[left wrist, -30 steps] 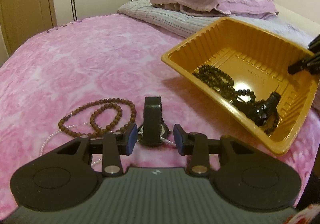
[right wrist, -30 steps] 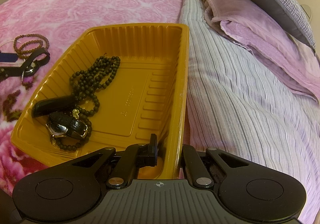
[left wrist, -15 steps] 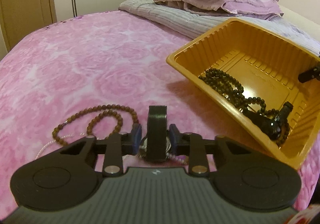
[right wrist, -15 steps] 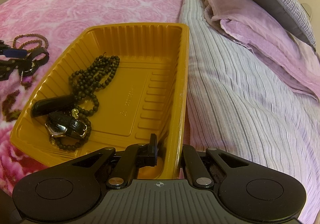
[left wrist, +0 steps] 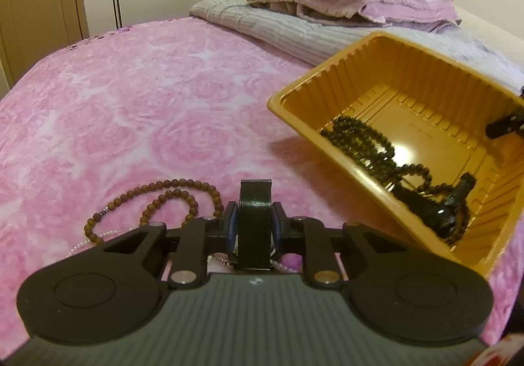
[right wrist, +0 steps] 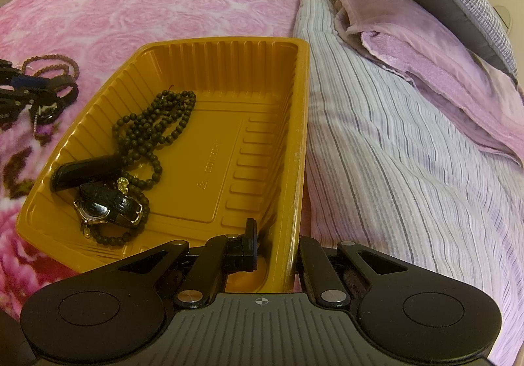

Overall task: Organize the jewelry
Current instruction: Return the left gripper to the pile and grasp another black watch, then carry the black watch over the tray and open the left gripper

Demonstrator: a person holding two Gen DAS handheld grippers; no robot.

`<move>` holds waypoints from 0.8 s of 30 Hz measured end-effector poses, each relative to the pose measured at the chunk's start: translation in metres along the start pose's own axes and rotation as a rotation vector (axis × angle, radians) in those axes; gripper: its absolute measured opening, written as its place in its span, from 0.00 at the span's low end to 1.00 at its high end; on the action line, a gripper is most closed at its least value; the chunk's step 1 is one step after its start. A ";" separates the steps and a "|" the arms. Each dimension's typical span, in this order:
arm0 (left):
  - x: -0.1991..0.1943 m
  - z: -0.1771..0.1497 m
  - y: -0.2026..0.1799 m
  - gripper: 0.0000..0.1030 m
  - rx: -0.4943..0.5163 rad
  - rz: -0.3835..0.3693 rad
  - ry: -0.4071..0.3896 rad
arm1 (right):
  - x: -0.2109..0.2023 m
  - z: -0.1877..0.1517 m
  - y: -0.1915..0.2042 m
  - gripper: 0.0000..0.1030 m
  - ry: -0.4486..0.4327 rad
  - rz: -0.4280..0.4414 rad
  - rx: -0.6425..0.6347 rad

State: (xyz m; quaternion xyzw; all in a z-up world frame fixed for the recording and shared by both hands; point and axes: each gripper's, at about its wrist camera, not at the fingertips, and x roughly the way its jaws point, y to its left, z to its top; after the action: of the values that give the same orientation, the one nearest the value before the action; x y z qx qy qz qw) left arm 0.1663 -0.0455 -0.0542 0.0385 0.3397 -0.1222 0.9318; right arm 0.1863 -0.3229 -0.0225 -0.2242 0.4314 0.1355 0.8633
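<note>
My left gripper (left wrist: 253, 223) is shut on the black mesh strap of a watch (left wrist: 254, 218) and holds it just above the pink bedspread. A brown bead necklace (left wrist: 154, 199) and a thin pearl strand (left wrist: 95, 240) lie on the bedspread just left of it. My right gripper (right wrist: 276, 245) is shut on the near rim of the orange plastic tray (right wrist: 299, 137) and tilts it. Inside the tray lie a dark bead necklace (right wrist: 154, 123), a black-strapped watch (right wrist: 108, 205) and a black oblong case (right wrist: 86, 171). The tray also shows in the left wrist view (left wrist: 376, 48).
The pink rose-patterned bedspread (left wrist: 131, 87) covers the bed. A striped grey quilt (right wrist: 409, 186) lies right of the tray, with purple and grey pillows (right wrist: 425, 38) stacked behind. A door and wardrobe stand beyond the bed.
My left gripper closed on the black watch strap and has lifted it slightly off the bedspread. The right gripper and tray have stayed put.
</note>
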 end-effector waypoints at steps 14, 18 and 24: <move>-0.062 0.005 0.007 0.18 -0.091 -0.117 -0.034 | 0.000 0.000 0.000 0.06 -0.002 -0.001 0.000; -0.077 0.009 0.000 0.18 -0.082 -0.136 -0.054 | 0.000 0.001 0.001 0.06 -0.004 -0.001 0.000; -0.089 0.019 -0.017 0.18 -0.059 -0.172 -0.081 | -0.001 0.001 0.001 0.06 -0.004 0.000 0.001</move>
State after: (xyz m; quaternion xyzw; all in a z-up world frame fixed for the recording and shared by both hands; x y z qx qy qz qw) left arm 0.1077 -0.0470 0.0179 -0.0234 0.3071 -0.1931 0.9316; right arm 0.1859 -0.3212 -0.0211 -0.2235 0.4296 0.1361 0.8643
